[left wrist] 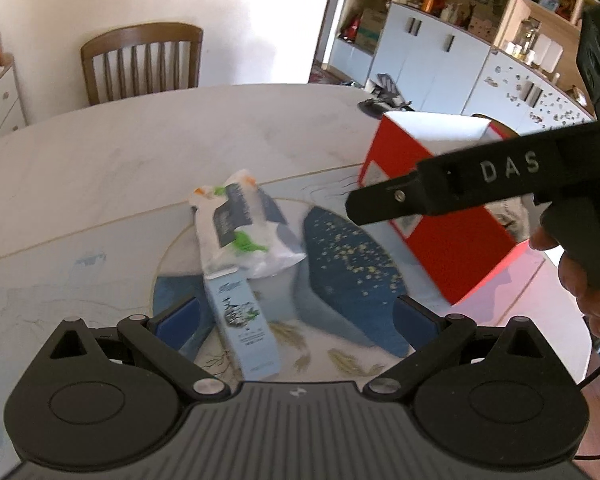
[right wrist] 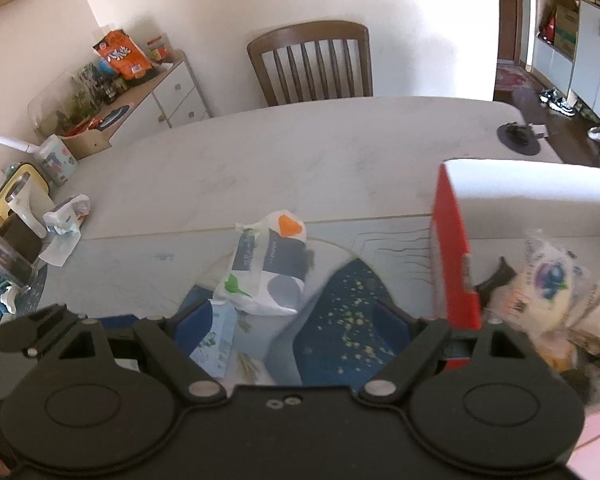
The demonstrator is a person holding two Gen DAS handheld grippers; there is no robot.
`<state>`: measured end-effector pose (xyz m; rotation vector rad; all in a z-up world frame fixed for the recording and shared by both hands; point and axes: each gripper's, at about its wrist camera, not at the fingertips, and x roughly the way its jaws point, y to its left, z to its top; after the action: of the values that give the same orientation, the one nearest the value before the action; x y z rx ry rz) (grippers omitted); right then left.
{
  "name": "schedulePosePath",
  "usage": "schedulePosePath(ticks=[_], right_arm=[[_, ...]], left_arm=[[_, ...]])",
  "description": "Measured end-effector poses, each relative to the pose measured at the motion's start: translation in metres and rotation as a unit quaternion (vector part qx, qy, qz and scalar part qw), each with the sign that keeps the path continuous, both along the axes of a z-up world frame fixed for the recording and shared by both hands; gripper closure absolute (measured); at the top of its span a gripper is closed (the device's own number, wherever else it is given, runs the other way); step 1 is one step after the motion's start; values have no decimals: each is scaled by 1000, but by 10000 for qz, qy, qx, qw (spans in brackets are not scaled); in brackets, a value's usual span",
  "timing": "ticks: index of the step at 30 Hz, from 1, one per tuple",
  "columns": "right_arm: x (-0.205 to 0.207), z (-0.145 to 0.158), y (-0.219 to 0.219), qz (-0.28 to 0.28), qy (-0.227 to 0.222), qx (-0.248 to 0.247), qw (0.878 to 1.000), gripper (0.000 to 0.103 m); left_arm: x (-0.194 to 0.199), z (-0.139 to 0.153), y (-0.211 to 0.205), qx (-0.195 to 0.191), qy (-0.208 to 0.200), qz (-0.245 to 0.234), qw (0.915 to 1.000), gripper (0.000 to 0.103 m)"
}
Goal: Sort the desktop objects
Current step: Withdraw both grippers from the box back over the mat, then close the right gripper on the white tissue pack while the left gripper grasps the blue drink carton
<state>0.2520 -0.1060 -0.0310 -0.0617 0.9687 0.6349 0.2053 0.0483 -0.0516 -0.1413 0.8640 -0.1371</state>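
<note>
A white plastic packet (left wrist: pixel 240 226) with grey, green and orange print lies on the table mat, partly over a light blue carton (left wrist: pixel 246 324). Both show in the right wrist view too, the packet (right wrist: pixel 266 274) and the carton (right wrist: pixel 216 338). My left gripper (left wrist: pixel 296 320) is open and empty, just above the carton. My right gripper (right wrist: pixel 292 328) is open and empty, near the packet; its body (left wrist: pixel 480 178) crosses the left wrist view. A red box (left wrist: pixel 448 240) with a white inside stands to the right and holds snack packets (right wrist: pixel 548 280).
A blue patterned mat (left wrist: pixel 352 272) covers the near part of the white table (left wrist: pixel 140 152). A wooden chair (left wrist: pixel 142 62) stands behind it. Clutter sits at the table's left end (right wrist: pixel 20 216). A dark round item (right wrist: pixel 518 136) lies at the far right corner.
</note>
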Motion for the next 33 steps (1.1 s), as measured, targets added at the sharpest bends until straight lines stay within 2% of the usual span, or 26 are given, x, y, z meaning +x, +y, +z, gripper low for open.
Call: schedulePosePath(ticks=[10, 21, 33], right_arm=[[24, -26, 40, 96, 228, -110, 9996, 16], [50, -55, 80, 161, 484, -218, 9985, 15], [67, -82, 98, -99, 713, -378, 9967, 15]], left_arm=[[11, -31, 13, -38, 188, 164, 9997, 0], [25, -50, 21, -96, 300, 273, 9991, 0], [33, -68, 16, 42, 359, 331, 9988, 0]])
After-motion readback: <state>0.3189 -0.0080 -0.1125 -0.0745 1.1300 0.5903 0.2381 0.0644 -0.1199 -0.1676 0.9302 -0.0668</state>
